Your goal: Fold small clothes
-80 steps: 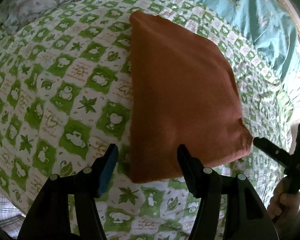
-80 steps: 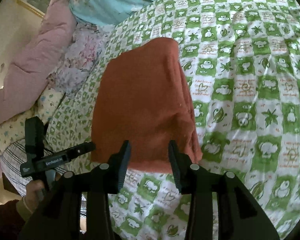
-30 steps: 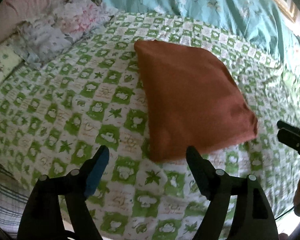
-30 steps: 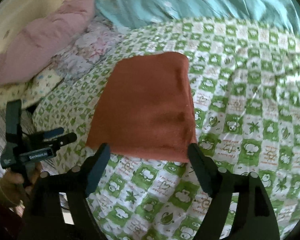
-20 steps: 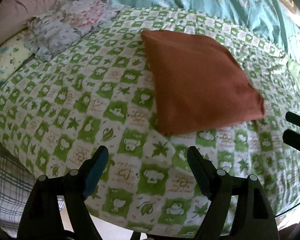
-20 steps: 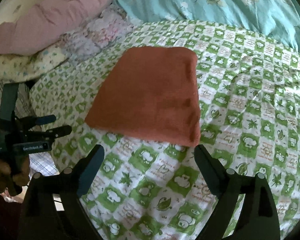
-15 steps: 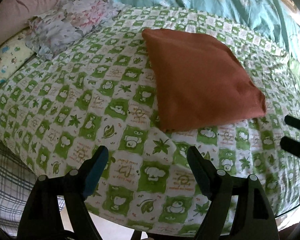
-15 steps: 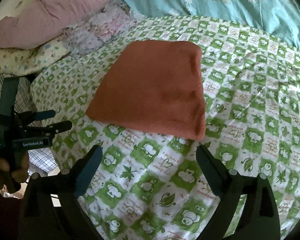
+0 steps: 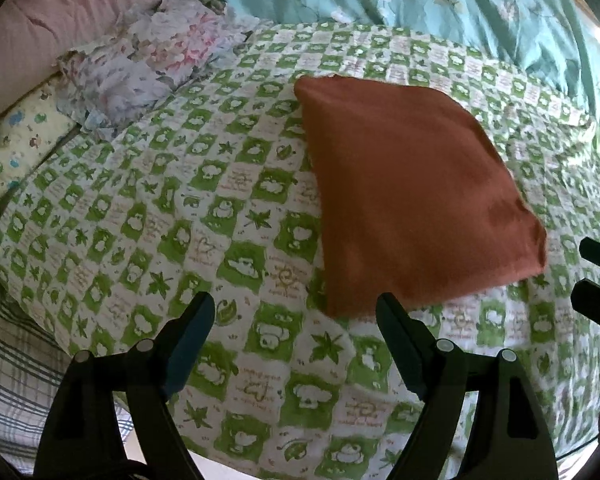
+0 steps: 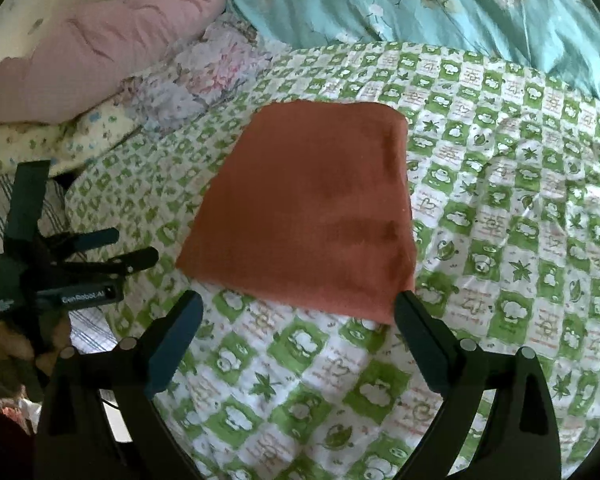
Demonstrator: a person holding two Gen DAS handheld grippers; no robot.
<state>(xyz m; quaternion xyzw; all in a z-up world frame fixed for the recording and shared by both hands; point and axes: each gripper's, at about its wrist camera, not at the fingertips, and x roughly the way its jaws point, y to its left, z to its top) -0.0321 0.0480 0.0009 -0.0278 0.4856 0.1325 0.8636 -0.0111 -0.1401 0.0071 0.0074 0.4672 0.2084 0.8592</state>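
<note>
A rust-orange folded cloth lies flat on the green-and-white checked sheet; it also shows in the right wrist view. My left gripper is open and empty, held above the sheet just short of the cloth's near corner. My right gripper is open and empty, just short of the cloth's near edge. The left gripper shows at the left of the right wrist view. The right gripper's fingers show at the right edge of the left wrist view.
A pink quilt, a floral cloth and a patterned pillow lie at the back left. A teal floral blanket lies along the back. The bed's near edge drops to a plaid sheet at lower left.
Both grippers have let go of the cloth, opened wide and drawn back and up from it. The cloth stays folded on the sheet.
</note>
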